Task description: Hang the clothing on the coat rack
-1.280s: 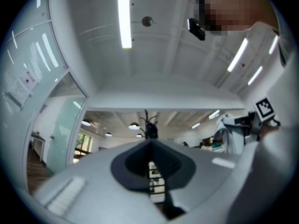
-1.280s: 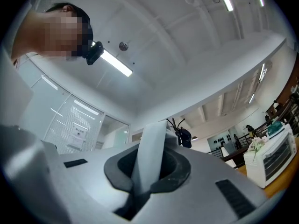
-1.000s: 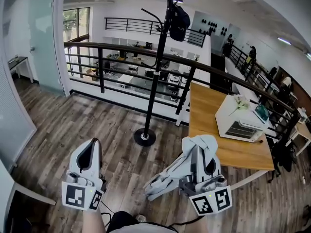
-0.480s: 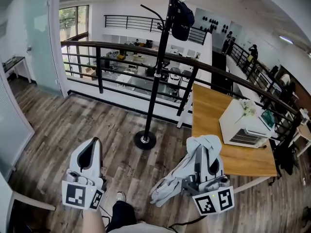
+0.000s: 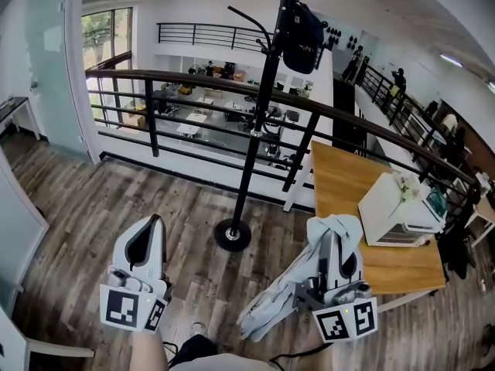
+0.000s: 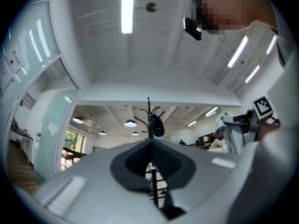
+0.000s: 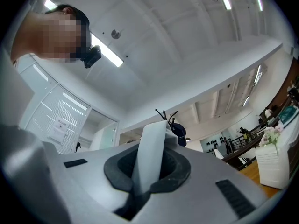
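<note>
A black coat rack [image 5: 255,122] stands on the wood floor by the railing, its round base [image 5: 232,236] ahead of me and a dark garment [image 5: 302,25] hanging from a top hook. My right gripper [image 5: 332,234] is shut on a pale grey piece of clothing [image 5: 267,308], which drapes over its tip and hangs down to the left. In the right gripper view the cloth [image 7: 149,157] is pinched between the jaws, with the rack [image 7: 163,115] behind. My left gripper [image 5: 153,226] is shut and holds nothing; the rack [image 6: 149,118] shows beyond it.
A black railing [image 5: 193,79] runs behind the rack over a lower floor. A wooden table [image 5: 348,199] stands at the right with a white appliance [image 5: 402,219] on it. Glass walls [image 5: 46,68] close the left side.
The view has come closer to the rack, which now looms larger and higher. Both grippers keep their places low in view, the right still gripping the clothing.
</note>
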### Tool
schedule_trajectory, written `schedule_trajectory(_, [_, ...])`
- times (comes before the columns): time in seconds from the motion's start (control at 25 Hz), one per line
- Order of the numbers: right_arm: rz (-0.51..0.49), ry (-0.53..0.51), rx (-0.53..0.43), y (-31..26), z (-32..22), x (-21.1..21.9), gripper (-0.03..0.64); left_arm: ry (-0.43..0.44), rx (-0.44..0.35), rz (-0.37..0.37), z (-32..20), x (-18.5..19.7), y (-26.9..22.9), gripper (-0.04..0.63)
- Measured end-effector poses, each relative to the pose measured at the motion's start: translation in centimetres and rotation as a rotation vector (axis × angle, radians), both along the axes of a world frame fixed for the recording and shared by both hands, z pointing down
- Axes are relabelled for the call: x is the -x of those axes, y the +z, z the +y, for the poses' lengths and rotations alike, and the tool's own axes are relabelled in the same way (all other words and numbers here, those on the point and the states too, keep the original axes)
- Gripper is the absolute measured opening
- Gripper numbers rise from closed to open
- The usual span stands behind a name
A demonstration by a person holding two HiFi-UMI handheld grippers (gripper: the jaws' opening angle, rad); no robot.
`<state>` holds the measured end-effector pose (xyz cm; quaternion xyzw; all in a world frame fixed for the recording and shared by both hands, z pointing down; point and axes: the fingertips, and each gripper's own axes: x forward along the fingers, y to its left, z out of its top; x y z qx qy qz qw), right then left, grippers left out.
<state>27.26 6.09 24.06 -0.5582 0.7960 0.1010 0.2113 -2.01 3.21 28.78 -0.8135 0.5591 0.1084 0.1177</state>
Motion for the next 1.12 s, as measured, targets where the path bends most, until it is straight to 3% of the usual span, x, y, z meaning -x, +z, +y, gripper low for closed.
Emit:
schedule_trajectory(0.64, [0.008, 0.065, -0.008, -0.2, -10.1, 7.9, 0.007, 0.066, 0.011, 0.025, -12.0, 8.1, 1.0, 0.007])
schedule_trajectory(1.12, [0.023, 0.075, 0.018, 0.6, -17.7, 9.3, 0.006, 0.073, 0.077, 0.045, -19.4, 9.8, 3.9, 0.006])
